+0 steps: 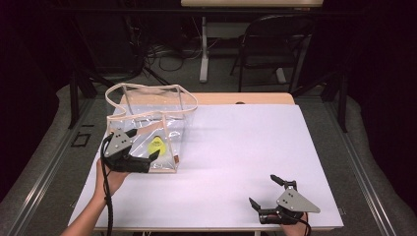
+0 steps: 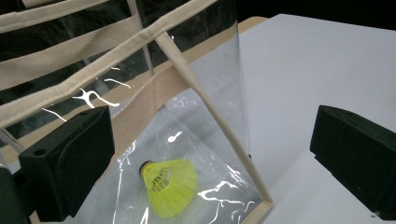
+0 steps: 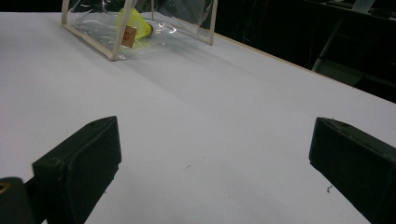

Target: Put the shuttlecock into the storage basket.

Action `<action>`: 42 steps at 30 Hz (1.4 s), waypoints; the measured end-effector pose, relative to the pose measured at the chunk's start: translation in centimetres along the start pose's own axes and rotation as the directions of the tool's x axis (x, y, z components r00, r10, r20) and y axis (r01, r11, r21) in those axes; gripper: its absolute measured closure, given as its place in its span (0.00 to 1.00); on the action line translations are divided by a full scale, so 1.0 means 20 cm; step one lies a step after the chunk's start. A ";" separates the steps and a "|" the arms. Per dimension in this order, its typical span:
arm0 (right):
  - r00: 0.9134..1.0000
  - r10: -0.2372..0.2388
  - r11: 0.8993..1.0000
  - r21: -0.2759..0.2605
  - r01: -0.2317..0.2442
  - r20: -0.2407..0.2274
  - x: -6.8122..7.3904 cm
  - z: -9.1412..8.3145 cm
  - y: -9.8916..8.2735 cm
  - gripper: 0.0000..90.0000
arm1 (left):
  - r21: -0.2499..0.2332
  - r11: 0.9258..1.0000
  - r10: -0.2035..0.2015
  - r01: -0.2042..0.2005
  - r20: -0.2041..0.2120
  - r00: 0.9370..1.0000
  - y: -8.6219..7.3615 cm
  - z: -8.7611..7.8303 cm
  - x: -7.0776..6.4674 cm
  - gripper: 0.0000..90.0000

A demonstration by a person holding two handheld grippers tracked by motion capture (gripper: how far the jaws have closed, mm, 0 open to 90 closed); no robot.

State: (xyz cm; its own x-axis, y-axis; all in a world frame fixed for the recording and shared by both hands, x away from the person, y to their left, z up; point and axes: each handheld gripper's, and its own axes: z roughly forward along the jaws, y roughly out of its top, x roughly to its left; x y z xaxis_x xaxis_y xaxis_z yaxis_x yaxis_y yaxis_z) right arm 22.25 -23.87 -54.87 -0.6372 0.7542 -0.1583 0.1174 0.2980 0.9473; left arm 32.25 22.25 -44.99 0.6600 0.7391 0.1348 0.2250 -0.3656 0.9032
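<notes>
L gripper (image 1: pixel 132 147) sits w/ jaws wide apart at the near corner of the clear bag (image 1: pixel 147 125), one jaw against the plastic wall, gripping nothing. Prob lined up to steady the bag or pinch its edge. Yellow shuttlecock (image 2: pixel 169 185) lies inside on the bag floor, near that corner (cork end pointing away from the seam). R gripper (image 1: pixel 271 192) rests well apart at the table (image 1: pixel 236 147) front edge, jaws also spread, idle, leaving room.
</notes>
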 end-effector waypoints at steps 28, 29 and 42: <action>1.000 -0.002 1.000 -0.002 0.002 -0.003 0.00 0.01 0.00 0.02 | -0.005 0.999 -0.031 0.032 0.061 0.998 -0.19 -0.01 -0.09 0.00; 1.000 -0.003 1.000 -0.002 0.003 -0.002 0.00 0.00 0.00 0.02 | -0.006 0.999 -0.037 0.038 0.061 0.997 -0.19 -0.01 -0.09 0.00; 1.000 -0.003 1.000 -0.001 0.003 -0.002 0.01 0.00 0.00 0.02 | -0.034 0.999 -0.014 0.018 0.104 0.994 -0.27 -0.04 -0.12 0.00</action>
State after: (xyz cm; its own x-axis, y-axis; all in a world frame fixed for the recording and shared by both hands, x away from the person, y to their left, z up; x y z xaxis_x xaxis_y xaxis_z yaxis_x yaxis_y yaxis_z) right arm 22.25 -23.73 -54.92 -0.6395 0.7518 -0.1609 0.1144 0.3000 0.9471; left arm 28.73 22.92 -49.90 0.7275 0.6816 0.0787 0.2126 -0.3330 0.9186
